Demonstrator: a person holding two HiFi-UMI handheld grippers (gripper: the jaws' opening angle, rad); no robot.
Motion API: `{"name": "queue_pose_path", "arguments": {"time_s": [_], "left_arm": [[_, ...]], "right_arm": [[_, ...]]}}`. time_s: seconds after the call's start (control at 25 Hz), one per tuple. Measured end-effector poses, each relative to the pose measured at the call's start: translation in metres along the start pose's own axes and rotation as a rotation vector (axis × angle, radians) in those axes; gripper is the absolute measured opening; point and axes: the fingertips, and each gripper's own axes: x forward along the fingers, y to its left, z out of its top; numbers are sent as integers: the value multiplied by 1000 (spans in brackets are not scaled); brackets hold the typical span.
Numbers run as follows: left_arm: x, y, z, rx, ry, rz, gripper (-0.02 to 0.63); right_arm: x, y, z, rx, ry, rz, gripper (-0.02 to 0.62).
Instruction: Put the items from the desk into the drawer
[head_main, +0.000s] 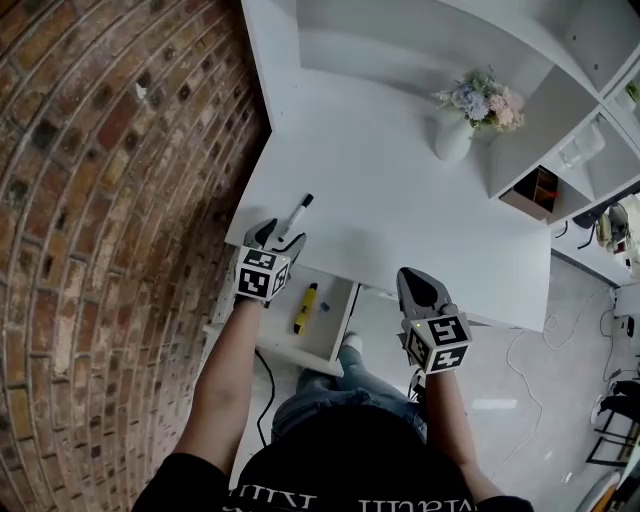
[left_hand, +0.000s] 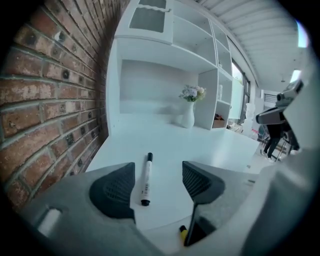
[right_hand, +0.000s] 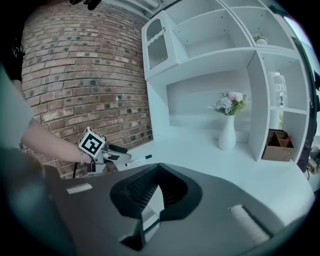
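- A yellow thing already lies in the open drawer.
- The pen lies on the desk, near its edge.
- The left gripper has its jaws spread. The pen is just ahead, in line with the gap, and nothing touches it.
- The right gripper has its jaws pressed together, with nothing in them.
- I think the pen is what's left: grab it and put it in the drawer.

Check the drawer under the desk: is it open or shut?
Open: the head view shows the drawer pulled out below the desk edge, a yellow marker lying inside.
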Motion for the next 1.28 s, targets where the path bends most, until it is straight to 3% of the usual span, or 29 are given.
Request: {"name": "queue_pose_path", "arguments": {"time_s": [0.24,0.68,0.72,0.76,0.8,1.28], "left_arm": [[35,9,-8,11,85,3,279],[79,22,-30,-45,286,26,250],[79,21,-31,-30,306,28,197],[79,19,-32,-13,322,30,69],[80,17,-32,4,334,26,66],[54,7,-12,27,268,12,66]], "right_arm": [[4,-23,-7,16,25,-5,2],[9,-58,-20,48,54,-32,2],[9,-59,-21,51,56,-33,2],[9,-60,-22,53,58,-34,2],[9,-61,-22,55,59,-34,2],[3,-42,-11,43,30,-22,2]]}}
